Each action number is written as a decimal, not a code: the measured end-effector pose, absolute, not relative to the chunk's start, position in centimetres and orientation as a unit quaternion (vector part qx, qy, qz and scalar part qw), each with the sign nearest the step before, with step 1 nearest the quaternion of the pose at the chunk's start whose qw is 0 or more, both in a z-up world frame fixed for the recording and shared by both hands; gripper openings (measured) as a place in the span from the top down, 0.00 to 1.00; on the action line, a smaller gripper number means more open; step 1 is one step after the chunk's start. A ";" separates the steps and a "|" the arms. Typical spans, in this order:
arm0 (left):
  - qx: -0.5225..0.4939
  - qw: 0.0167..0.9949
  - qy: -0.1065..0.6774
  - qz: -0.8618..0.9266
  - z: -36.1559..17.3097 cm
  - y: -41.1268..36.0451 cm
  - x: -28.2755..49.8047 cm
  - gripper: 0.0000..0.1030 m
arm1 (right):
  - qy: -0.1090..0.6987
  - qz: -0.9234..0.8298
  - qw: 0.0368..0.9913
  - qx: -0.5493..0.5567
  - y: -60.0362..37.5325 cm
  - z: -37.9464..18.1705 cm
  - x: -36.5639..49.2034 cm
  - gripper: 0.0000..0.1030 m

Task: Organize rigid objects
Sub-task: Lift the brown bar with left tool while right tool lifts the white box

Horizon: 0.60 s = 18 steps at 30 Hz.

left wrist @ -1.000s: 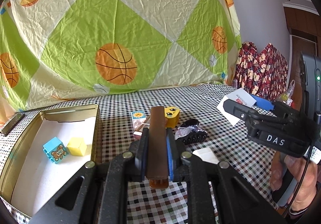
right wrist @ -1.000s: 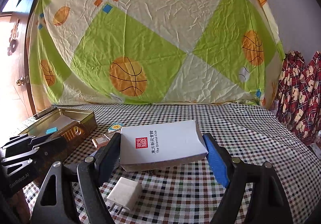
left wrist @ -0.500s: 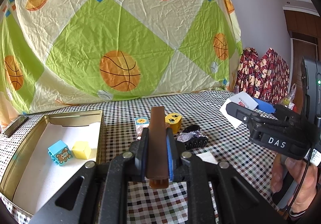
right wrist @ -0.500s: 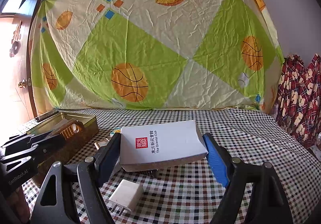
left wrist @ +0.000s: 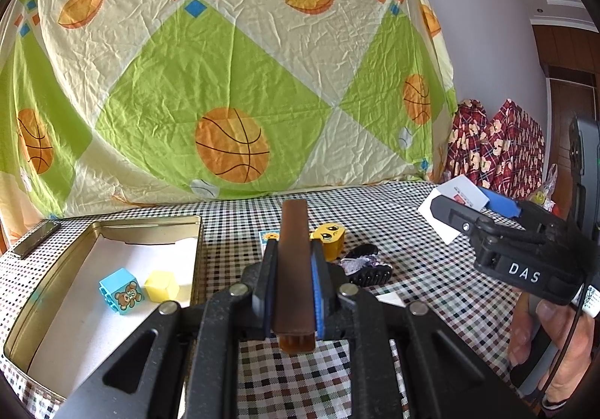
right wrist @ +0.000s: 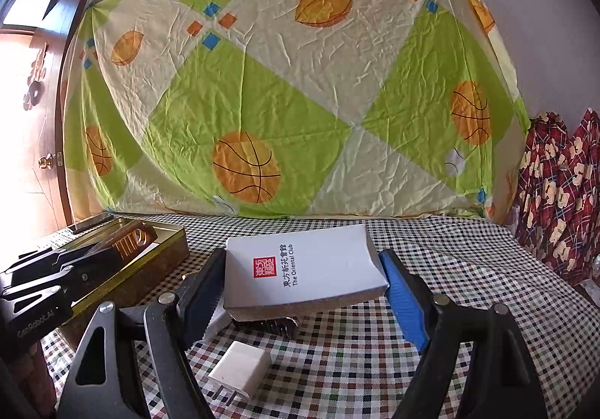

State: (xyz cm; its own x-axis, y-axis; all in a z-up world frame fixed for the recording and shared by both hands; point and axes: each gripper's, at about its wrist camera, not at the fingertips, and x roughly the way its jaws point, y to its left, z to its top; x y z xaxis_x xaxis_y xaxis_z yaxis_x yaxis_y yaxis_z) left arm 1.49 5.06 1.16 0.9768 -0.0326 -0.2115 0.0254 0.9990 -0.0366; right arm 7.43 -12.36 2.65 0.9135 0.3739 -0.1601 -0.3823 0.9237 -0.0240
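Note:
My left gripper (left wrist: 294,265) is shut on a brown comb (left wrist: 294,269), held edge-up above the checked table, right of the gold tin box (left wrist: 48,287). The tin holds a blue bear block (left wrist: 122,293) and a yellow block (left wrist: 163,286). My right gripper (right wrist: 303,276) is shut on a white card box (right wrist: 303,269) with red seal and "The Oriental Club" print, held above the table. The right gripper also shows in the left wrist view (left wrist: 487,216), and the left gripper with the comb shows in the right wrist view (right wrist: 75,269), beside the tin (right wrist: 157,257).
On the table lie a yellow face block (left wrist: 332,237), a small picture block (left wrist: 270,237), a black hair claw (left wrist: 369,269) and a white charger plug (right wrist: 240,370). A dark flat bar (left wrist: 35,239) lies left of the tin. A patterned sheet hangs behind.
Both grippers have risen a little with their loads; the table objects sit lower in both views. The left gripper has shifted slightly towards the tin.

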 end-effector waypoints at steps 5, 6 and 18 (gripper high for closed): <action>-0.017 0.995 0.098 -0.010 1.3 5.2 1.2 0.87 | 0.072 0.194 0.978 -0.027 -12.4 2.7 7.2 0.21; -0.017 0.995 0.095 -0.009 1.3 5.1 1.0 0.87 | 0.070 0.195 0.978 -0.027 -12.4 2.7 7.1 0.21; -0.013 0.998 0.064 0.003 1.6 5.1 0.0 0.87 | 0.050 0.208 0.976 -0.028 -12.4 2.8 6.3 0.21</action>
State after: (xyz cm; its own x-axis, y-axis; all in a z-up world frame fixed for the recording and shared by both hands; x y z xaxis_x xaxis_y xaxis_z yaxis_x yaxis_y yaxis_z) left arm -0.01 5.14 1.59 0.9917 0.0042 -0.1288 -0.0076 0.9996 -0.0258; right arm 6.30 -12.35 2.84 0.9084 0.4033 -0.1103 -0.4090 0.9119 -0.0342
